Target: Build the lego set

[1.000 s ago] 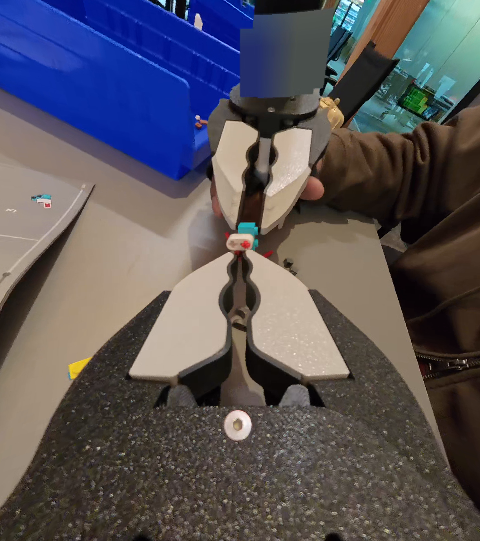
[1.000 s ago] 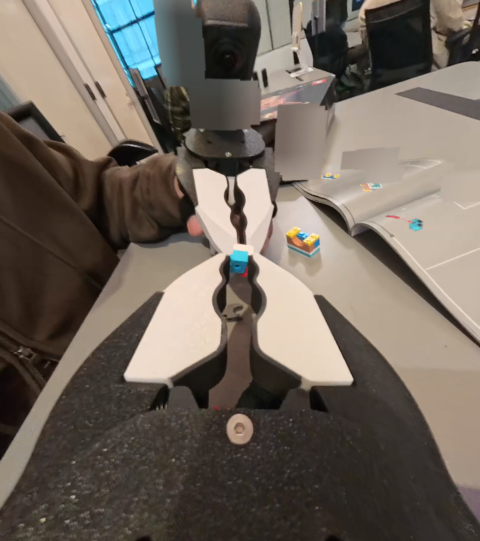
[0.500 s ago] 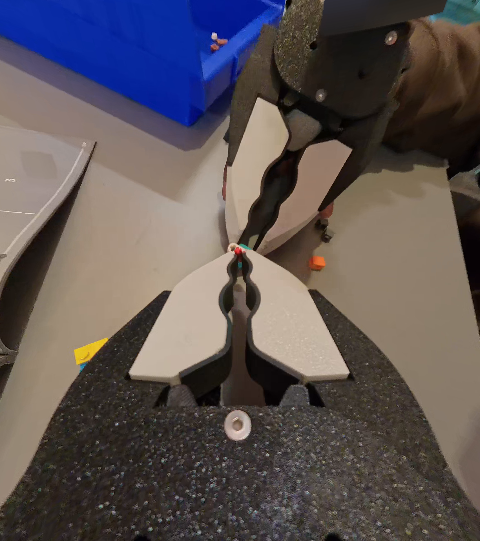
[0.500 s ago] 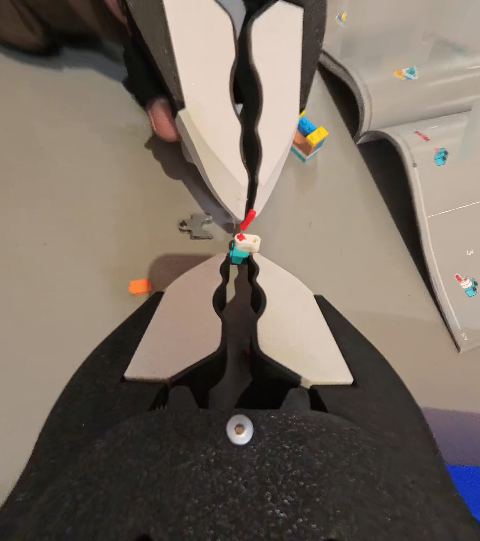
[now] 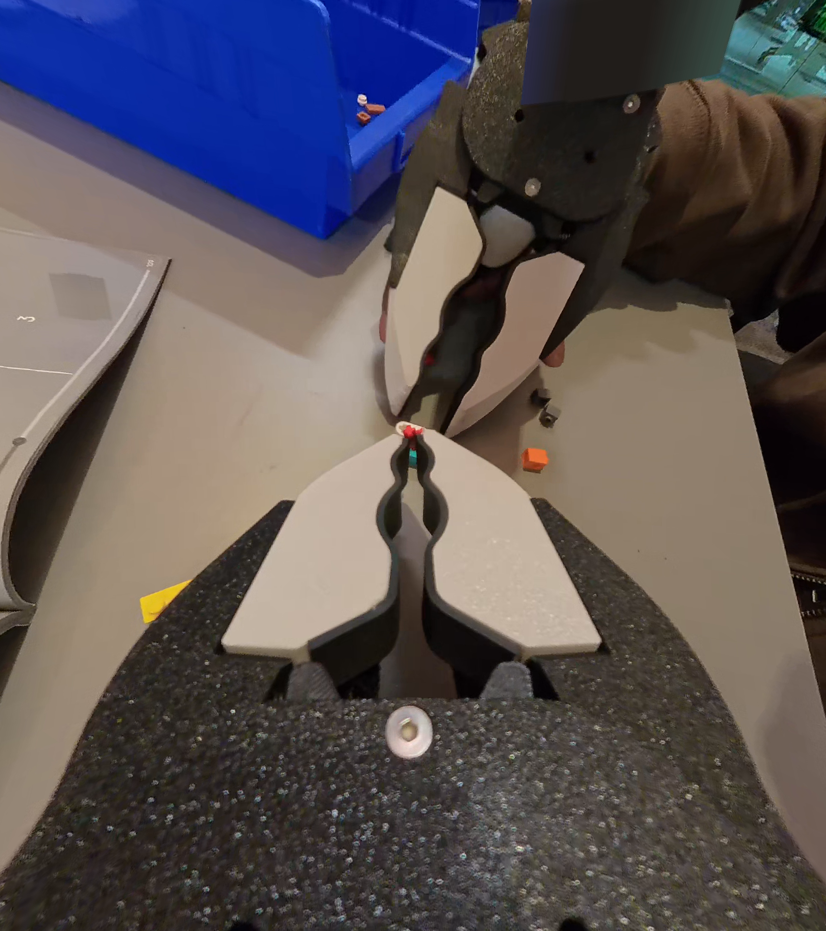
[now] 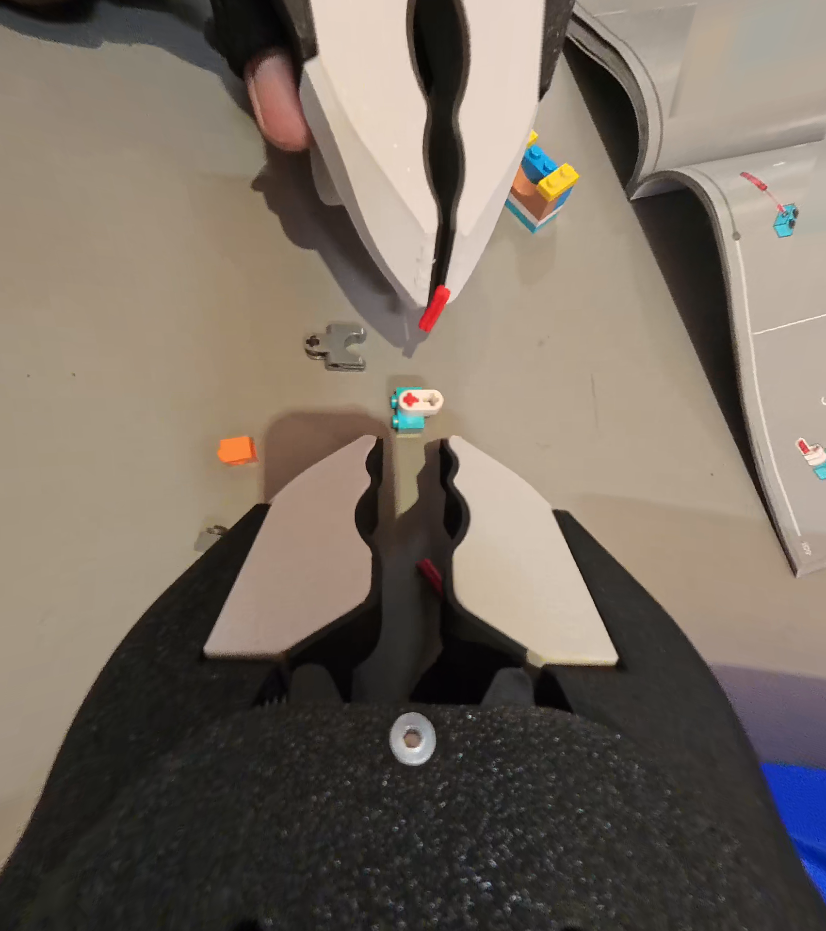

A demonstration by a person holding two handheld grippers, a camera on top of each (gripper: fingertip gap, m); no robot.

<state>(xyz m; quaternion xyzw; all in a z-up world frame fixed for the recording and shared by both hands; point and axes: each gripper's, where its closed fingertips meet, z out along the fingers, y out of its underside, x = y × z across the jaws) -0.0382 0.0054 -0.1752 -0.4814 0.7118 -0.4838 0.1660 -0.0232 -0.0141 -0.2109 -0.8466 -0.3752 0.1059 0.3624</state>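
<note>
My right claw (image 6: pixel 412 439) stands open and empty just behind the teal-and-white assembly (image 6: pixel 413 407), which lies on the surface (image 6: pixel 98 302), set down there, I judge, so it sits steady for the next part. My left claw (image 6: pixel 438 289), on the assembly's far side, is clamped on a red axle (image 6: pixel 433 308) whose free end juts from the tips and slants toward the assembly. The assembly's white beam (image 6: pixel 423 400) lies crosswise to both claws, its empty cross hole at the end nearer the instruction booklet (image 6: pixel 804 352), so the axle looks meant for it.
</note>
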